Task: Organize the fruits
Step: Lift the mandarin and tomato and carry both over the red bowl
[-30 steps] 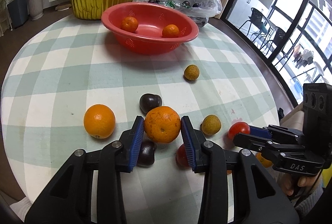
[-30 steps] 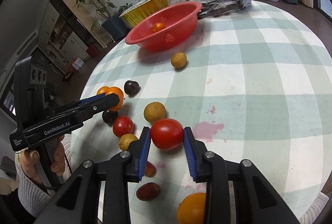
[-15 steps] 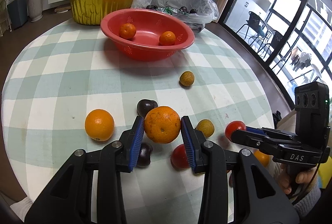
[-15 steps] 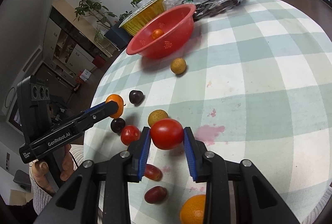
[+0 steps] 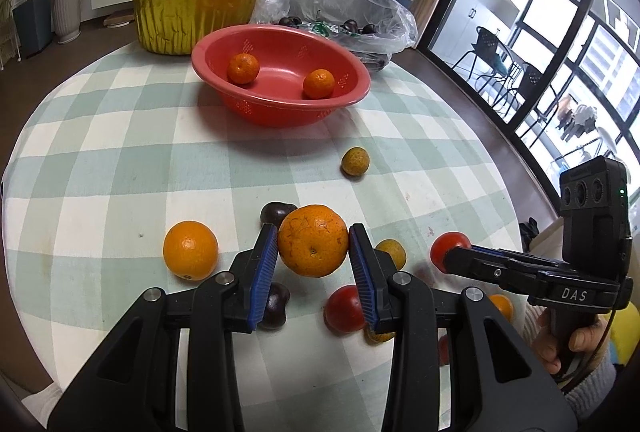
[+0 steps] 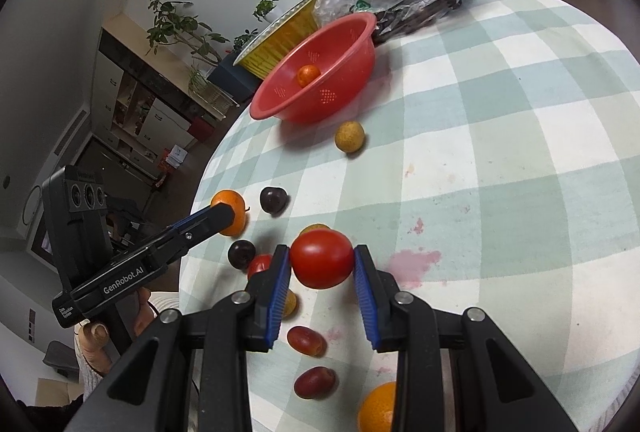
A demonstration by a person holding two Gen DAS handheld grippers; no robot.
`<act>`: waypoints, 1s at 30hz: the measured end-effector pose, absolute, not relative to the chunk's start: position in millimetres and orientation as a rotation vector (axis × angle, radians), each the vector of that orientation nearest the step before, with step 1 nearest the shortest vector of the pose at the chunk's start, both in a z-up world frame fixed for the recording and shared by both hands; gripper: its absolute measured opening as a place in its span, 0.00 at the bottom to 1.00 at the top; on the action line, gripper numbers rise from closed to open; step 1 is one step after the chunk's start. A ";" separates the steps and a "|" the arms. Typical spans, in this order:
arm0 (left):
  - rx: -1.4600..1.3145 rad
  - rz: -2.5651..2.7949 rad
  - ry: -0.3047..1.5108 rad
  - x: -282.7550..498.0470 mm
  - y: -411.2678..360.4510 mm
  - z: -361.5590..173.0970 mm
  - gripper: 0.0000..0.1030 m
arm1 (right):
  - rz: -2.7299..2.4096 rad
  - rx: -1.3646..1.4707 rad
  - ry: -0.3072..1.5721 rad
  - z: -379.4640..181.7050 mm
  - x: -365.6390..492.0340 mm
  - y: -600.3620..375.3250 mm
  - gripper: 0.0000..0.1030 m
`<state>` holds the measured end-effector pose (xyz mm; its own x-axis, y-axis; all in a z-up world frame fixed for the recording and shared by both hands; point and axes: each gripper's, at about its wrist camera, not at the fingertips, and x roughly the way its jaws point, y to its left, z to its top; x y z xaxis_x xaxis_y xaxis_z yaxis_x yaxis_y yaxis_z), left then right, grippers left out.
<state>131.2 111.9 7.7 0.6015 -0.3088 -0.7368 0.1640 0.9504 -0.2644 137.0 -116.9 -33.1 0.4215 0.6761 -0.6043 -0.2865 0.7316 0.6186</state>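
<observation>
The left gripper (image 5: 313, 252) holds a big orange (image 5: 313, 246) tight between its blue pads, up off the table (image 5: 100, 136). The right gripper (image 6: 321, 270) holds a tomato (image 6: 322, 258) the same way. Both fruits look picked up and ready to carry. Next, I think each has to go over the rim of the red bowl (image 5: 280, 50) and be let go gently. Two small oranges (image 5: 243, 68) already sit in it. A loose orange (image 5: 191, 250), a dark plum (image 5: 275, 213) and a brown round fruit (image 5: 355, 161) lie on the cloth below. The brown one lies near the bowl, so the grippers should stay high.
</observation>
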 end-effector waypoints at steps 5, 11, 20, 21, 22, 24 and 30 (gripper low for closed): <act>-0.178 -0.280 0.880 133.5 111.0 10.3 0.33 | 0.638 0.481 0.955 -30.1 140.8 -117.7 0.34; -0.184 -0.287 0.873 137.8 110.4 14.3 0.33 | 0.646 0.493 0.947 -25.0 146.7 -115.7 0.33; -0.193 -0.287 0.861 148.5 111.7 20.7 0.33 | 0.657 0.519 0.929 -15.1 162.3 -108.8 0.34; -0.194 -0.287 0.859 149.9 112.0 21.4 0.33 | 0.657 0.520 0.926 -13.7 164.9 -107.6 0.34; -0.195 -0.287 0.857 151.8 112.5 22.3 0.33 | 0.657 0.520 0.923 -12.5 166.9 -106.7 0.34; -0.197 -0.287 0.854 154.2 113.2 23.4 0.33 | 0.657 0.525 0.916 -9.6 173.0 -105.1 0.34; -0.205 -0.281 0.844 165.4 117.3 27.2 0.33 | 0.652 0.551 0.902 -3.8 192.7 -101.7 0.34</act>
<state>165.4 117.3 27.2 0.6307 -0.3244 -0.7050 0.1631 0.9436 -0.2883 192.7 -101.7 -3.8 0.4565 0.7147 -0.5300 -0.2787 0.6805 0.6776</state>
